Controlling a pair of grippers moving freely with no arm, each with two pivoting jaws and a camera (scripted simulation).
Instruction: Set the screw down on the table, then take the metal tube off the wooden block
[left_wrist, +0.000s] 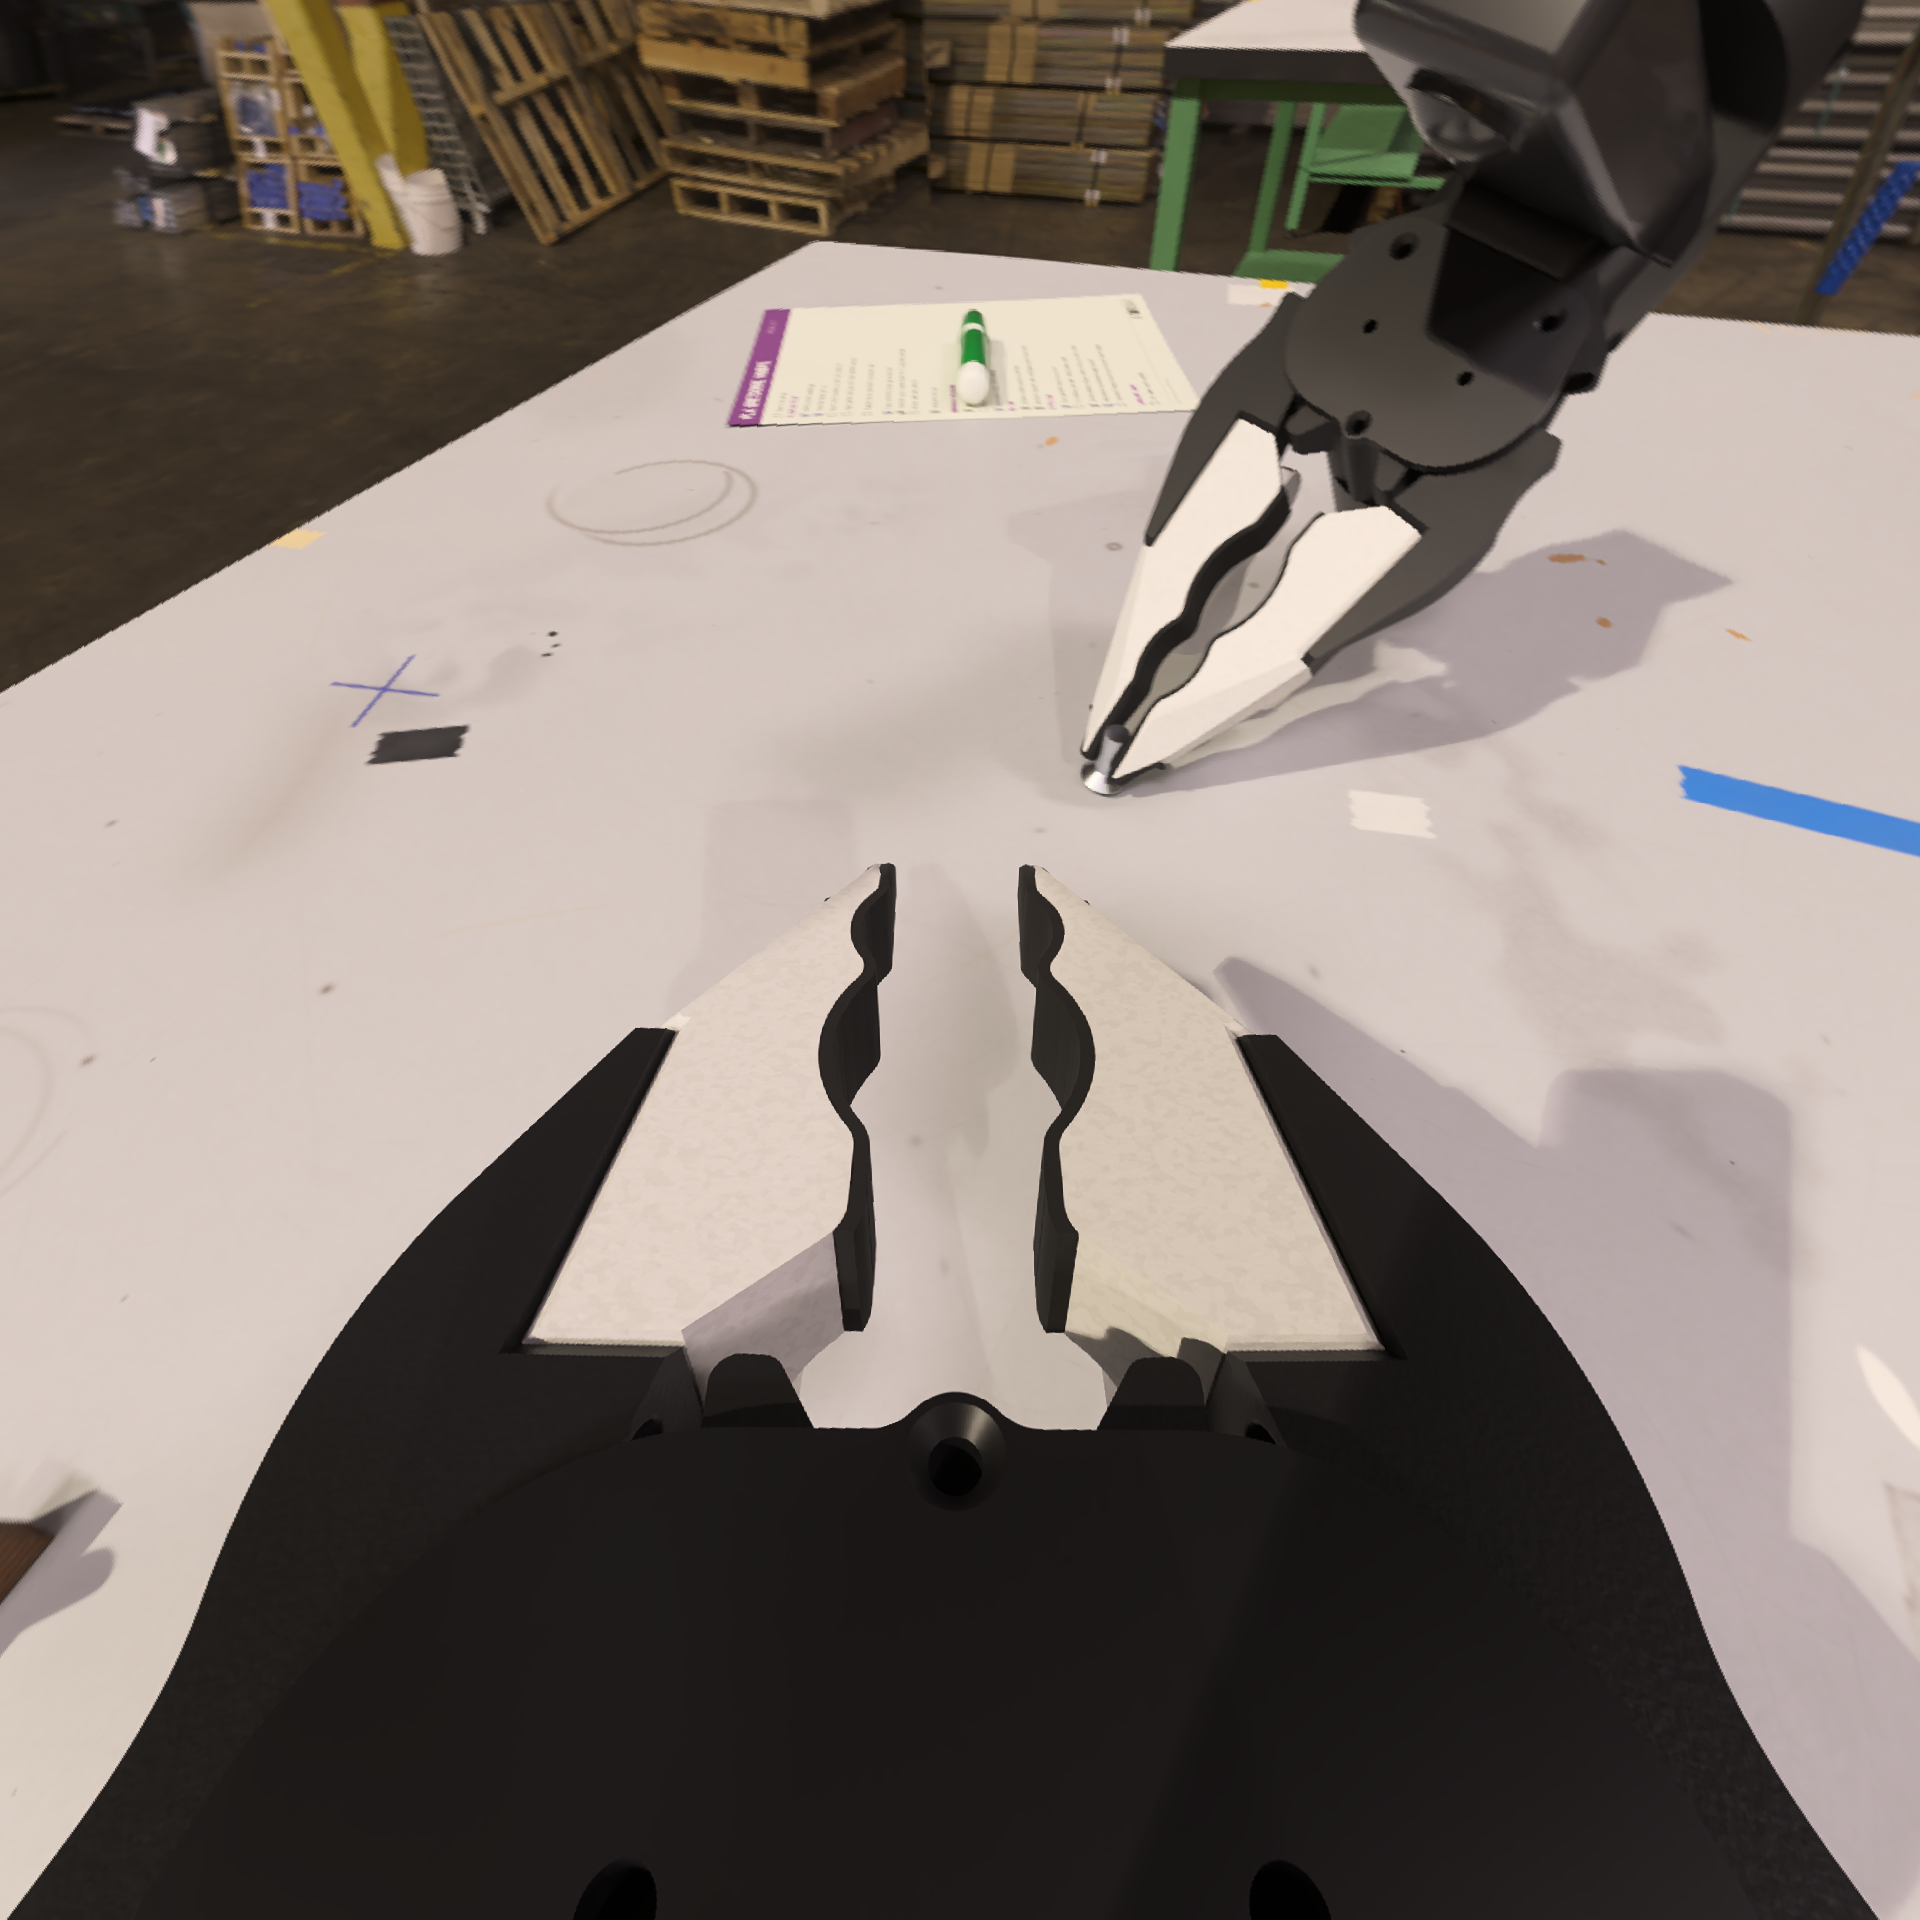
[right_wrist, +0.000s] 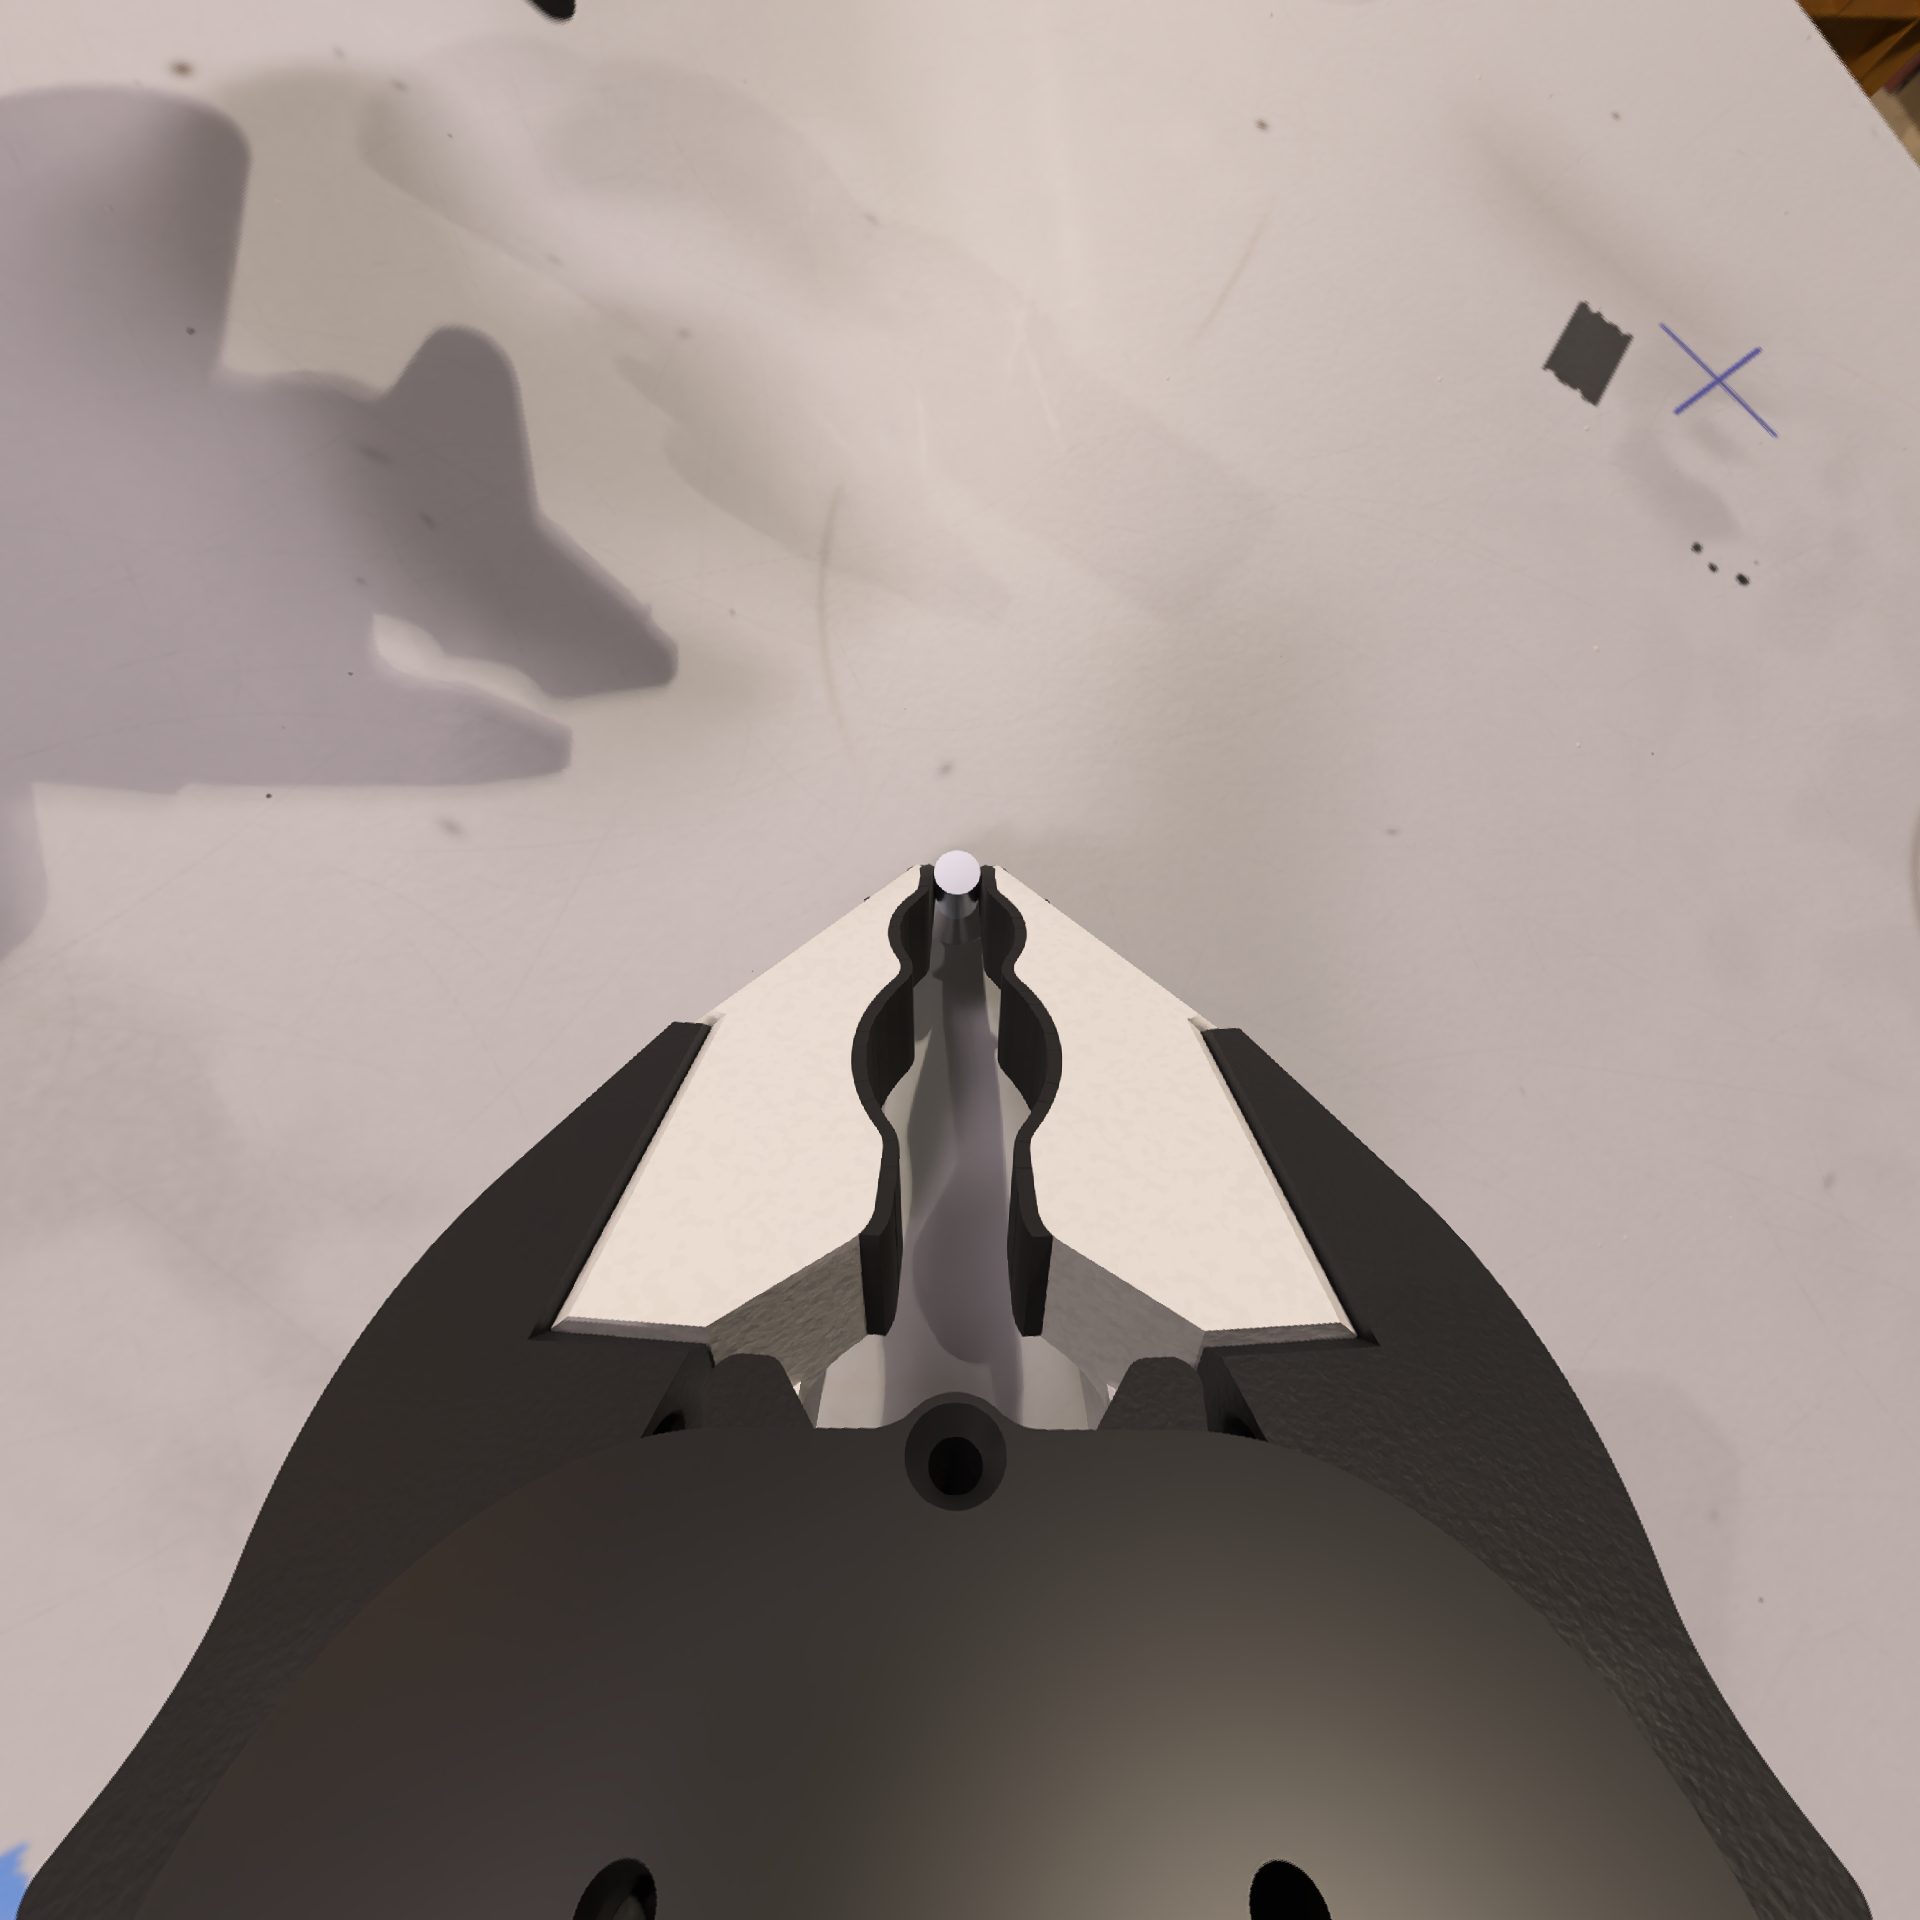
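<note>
My right gripper (right_wrist: 956, 883) is shut on a small metal screw (right_wrist: 956, 873), held at the very fingertips with the round head pointing away. In the left wrist view the right gripper (left_wrist: 1124, 750) tilts steeply down onto the white table (left_wrist: 727, 831), and the screw (left_wrist: 1101, 774) has its head down, at or touching the table top. My left gripper (left_wrist: 956, 883) is open and empty, low over the table, a short way in front of the screw. A brown corner (left_wrist: 26, 1558), perhaps the wooden block, shows at the left edge. No metal tube is in view.
A paper sheet (left_wrist: 1081, 353) with a green marker (left_wrist: 974, 348) on it lies at the far side. Blue tape (left_wrist: 1797, 810), a black tape patch (left_wrist: 418, 744) and a blue cross (left_wrist: 384, 689) mark the table. The table's edge runs along the left.
</note>
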